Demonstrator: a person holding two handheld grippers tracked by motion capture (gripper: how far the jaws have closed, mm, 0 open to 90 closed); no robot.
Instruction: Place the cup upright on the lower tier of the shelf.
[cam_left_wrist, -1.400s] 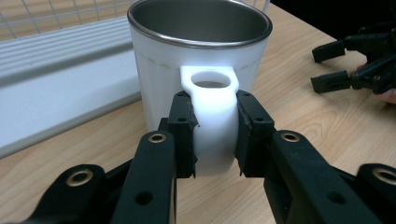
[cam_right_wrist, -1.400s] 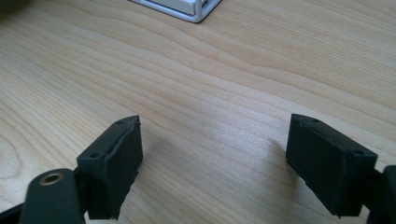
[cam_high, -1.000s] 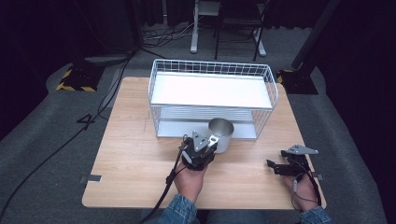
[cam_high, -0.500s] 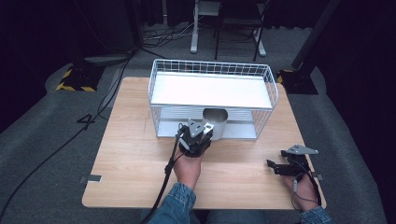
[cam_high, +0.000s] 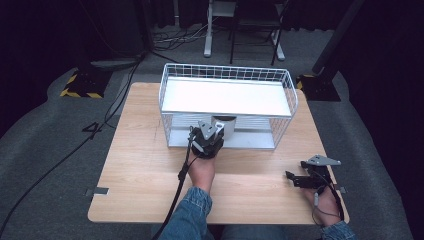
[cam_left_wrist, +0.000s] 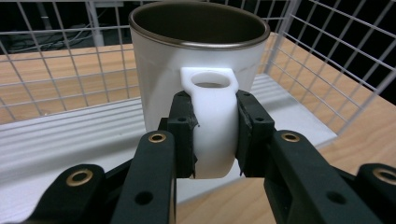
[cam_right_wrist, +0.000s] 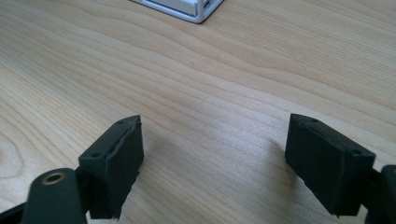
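A white mug (cam_left_wrist: 196, 70) with a dark metal-looking inside stands upright in the lower level of the white wire rack (cam_high: 227, 97). My left gripper (cam_left_wrist: 215, 135) is shut on the mug's white handle (cam_left_wrist: 212, 121), one jaw on each side. In the high view the mug (cam_high: 226, 125) sits under the rack's upper shelf, with the left gripper (cam_high: 209, 139) at the rack's open front. My right gripper (cam_high: 295, 180) rests low over the table's right front part, jaws wide open and nothing between them (cam_right_wrist: 212, 154).
The wooden table (cam_high: 140, 165) carries the rack at its back middle. The rack's wire walls (cam_left_wrist: 327, 56) close in the mug's far side and right side. A corner of the rack's base (cam_right_wrist: 187, 9) lies ahead of the right gripper. A black cable (cam_high: 180, 175) trails from the left gripper.
The left gripper has carried the mug forward from in front of the rack into its lower level, under the upper shelf. The right gripper has stayed put.
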